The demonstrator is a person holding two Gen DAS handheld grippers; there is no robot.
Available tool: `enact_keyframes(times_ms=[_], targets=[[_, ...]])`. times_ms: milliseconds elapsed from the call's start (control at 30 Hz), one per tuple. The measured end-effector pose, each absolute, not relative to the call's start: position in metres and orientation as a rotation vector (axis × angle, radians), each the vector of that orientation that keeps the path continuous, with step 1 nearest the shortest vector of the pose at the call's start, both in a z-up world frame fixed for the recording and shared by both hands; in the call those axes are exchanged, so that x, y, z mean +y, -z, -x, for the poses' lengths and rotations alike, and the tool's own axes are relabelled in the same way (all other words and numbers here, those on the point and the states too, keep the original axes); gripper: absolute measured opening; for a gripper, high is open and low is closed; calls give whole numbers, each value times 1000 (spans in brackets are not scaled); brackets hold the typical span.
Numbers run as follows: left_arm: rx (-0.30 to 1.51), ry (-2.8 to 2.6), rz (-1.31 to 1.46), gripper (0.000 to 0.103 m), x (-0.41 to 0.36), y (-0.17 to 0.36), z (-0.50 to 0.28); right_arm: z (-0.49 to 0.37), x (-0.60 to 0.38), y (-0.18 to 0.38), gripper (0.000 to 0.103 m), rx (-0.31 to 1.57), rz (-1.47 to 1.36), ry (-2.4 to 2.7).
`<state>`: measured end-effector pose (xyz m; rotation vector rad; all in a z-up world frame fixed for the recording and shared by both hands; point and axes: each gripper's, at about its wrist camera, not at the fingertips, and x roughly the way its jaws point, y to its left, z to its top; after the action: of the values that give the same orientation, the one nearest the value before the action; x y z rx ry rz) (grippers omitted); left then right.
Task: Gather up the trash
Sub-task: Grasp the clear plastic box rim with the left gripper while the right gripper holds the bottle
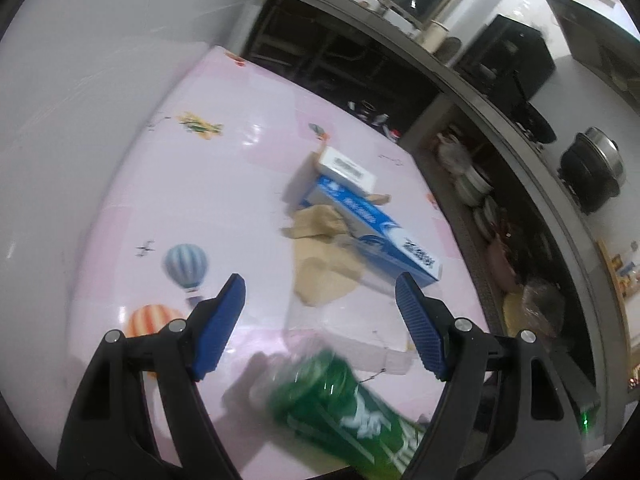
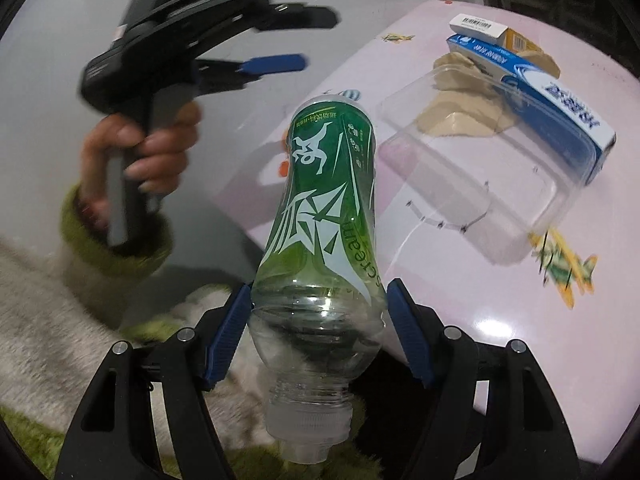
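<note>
The right gripper (image 2: 318, 330) holds an empty clear plastic bottle with a green printed label (image 2: 320, 216); its blue-padded jaws press on the bottle's clear shoulder from either side. The bottle's long axis runs straight out along the fingers, base pointing away and threaded neck hanging back toward the handle (no cap is visible on it). It is lifted off the pink, balloon-and-aeroplane patterned counter (image 2: 520, 320), held over the counter's near edge.

The left gripper (image 1: 320, 316) is empty, its jaws standing wide apart; a hand (image 2: 140, 160) in a fuzzy green sleeve grips its handle. From the left wrist view the same bottle (image 1: 340, 404) shows blurred, low and just below the open jaws, not between them.

Ahead of the left gripper, and nearer to it than to the loaded right one, lies the remaining rubbish: a clear plastic clamshell tray (image 2: 476, 160); just beyond it a long blue and white cardboard box (image 1: 372, 228) lying flat, its length slanting across the line of the jaws; a smaller white box with a barcode (image 1: 346, 166) resting on its far end; crumpled beige paper (image 1: 324, 264) under and beside them.

The tray is nearest and barely visible against the counter; it would likely be met first on any reach for the boxes.
</note>
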<state>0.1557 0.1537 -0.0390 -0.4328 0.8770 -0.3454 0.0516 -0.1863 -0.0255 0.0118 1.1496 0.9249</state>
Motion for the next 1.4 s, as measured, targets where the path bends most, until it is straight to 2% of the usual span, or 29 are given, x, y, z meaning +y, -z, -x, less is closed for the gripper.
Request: enact_keyframes(times_ms=[100,133,300,367,500,567,800,1000,1033,1133,1300,1333,1367,1400], targets=[[905,392,430,73,142,42,-166,-40,-197,25,68,1172,-15,-915],[914,406,426,69,138,45,-169,-35,-204,26,68,1184,-16,-904],[990,427,352,52,110,64,-191,-9,-237,24,68,1214,-49,-857],[1008,421,310,42,101,71,-196,8,-258,17,68,1210,-85,-832],[1027,403,250,28,91,78,-197,35,-305,4,68,1180,-235,-762],[1023,395,233,15,89,79,-193,45,-333,-4,68,1144,-339,-703],[1027,363,233,13,93,75,-163,35,-397,-24,68,924,-551,-486],[1029,418,302,13,103,69,-140,-19,-390,-8,68,882,-622,-329],[1008,413,293,15,104,65,-141,-26,-388,-5,68,886,-625,-315],[967,391,255,31,103,58,-157,-45,-385,4,68,903,-637,-282],[1043,353,181,33,90,79,-193,-65,-387,14,68,934,-627,-217],[1057,348,174,31,89,83,-195,-68,-388,15,68,939,-629,-214],[1070,346,184,19,90,88,-197,-72,-387,16,68,941,-630,-212],[1082,349,195,13,91,91,-197,-73,-387,17,68,942,-629,-212]])
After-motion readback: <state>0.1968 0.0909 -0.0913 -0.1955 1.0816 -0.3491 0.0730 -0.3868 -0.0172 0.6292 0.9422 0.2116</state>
